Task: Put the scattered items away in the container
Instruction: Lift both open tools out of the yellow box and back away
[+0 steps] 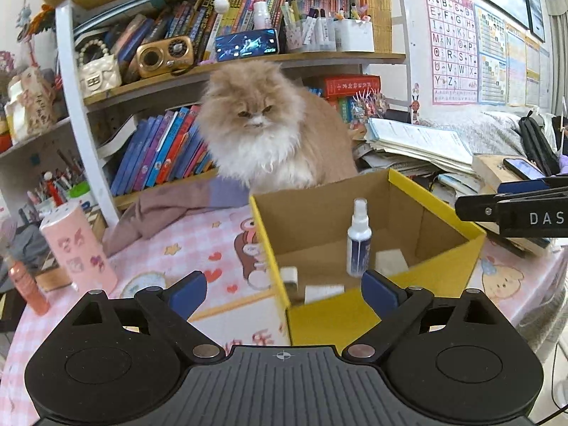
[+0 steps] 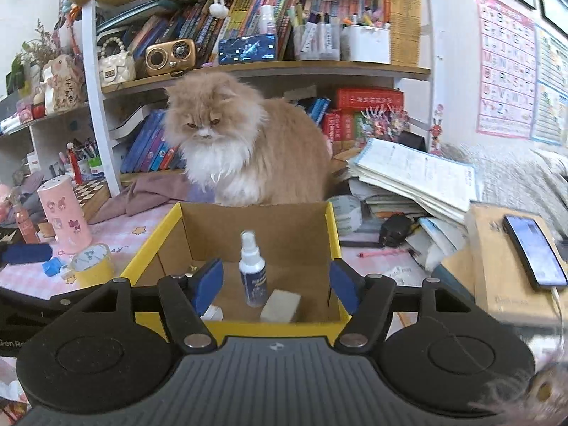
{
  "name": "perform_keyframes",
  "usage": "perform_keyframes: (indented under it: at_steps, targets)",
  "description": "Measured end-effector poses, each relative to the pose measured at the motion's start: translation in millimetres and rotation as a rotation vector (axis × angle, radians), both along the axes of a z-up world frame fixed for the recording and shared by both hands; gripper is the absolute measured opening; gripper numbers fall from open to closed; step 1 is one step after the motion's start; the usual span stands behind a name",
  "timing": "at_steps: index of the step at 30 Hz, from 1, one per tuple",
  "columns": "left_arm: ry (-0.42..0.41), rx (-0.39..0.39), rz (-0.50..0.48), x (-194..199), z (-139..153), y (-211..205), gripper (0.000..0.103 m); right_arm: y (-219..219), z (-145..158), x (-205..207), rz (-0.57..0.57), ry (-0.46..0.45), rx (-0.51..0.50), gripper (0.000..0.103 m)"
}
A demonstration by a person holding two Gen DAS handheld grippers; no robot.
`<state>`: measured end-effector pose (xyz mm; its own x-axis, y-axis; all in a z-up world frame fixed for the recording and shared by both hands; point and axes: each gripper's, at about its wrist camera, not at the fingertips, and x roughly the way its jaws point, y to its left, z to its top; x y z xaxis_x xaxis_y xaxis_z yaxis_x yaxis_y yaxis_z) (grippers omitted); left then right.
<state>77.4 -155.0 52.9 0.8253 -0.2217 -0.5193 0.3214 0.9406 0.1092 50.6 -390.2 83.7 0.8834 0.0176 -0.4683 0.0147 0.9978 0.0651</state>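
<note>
Both the left gripper (image 1: 284,293) and the right gripper (image 2: 276,288) hang spread and empty before the yellow box (image 2: 335,245), where a spray bottle (image 2: 252,269) already stands upright, so I judge the next move calls for fetching the tape roll (image 2: 91,266) lying left of the box.

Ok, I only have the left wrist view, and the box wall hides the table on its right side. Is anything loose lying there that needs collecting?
Observer: Yes, a pink pen lies on the tablecloth just right of the yellow box.
Operator: Anything else near it?
Observer: A black object sits just behind the pen; I cannot tell what it is.
Operator: Is the right gripper free to fetch it?
Observer: The right gripper is open, with nothing between its pads.
</note>
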Motion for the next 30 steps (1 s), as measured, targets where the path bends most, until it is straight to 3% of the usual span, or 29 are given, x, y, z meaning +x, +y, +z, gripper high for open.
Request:
perform_keyframes:
  at_steps: [6,16,30]
  targets:
    - [0.070,-0.066,-0.010,-16.8,-16.3,26.8,0.096,21.2,-11.7,-27.3,-0.056,0.029,0.007,0.071]
    - [0.128,-0.028,-0.036,-35.7,-40.8,67.0,0.096,78.0,-37.2,-55.1,-0.107,0.075,-0.025,0.083]
    - [0.243,-0.014,-0.006,-43.8,-69.3,130.0,0.096,149.2,-63.3,-64.4,-0.080,0.214,-0.026,0.088]
